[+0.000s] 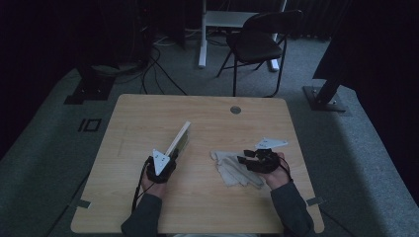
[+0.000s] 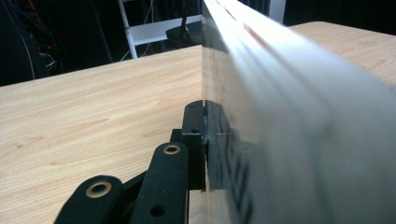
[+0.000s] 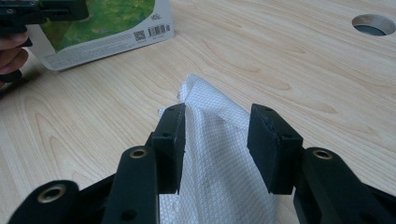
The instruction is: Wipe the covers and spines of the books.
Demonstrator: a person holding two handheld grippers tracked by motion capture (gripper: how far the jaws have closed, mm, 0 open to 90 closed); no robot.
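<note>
My left gripper (image 1: 173, 151) has its jaws clamped tight on a flat printed box (image 1: 179, 138), stood on edge left of centre on the desk (image 1: 207, 113). To its right, my right gripper (image 3: 217, 140) holds jaws partly open around a white cloth (image 3: 219, 168), the left pad touching it.

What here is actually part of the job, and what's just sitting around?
In use:
- flat printed box, clamped on edge in the left gripper
- white cloth, lying between the right gripper's open jaws

Just lying about:
- black chair behind the table
- cables on the floor
</note>
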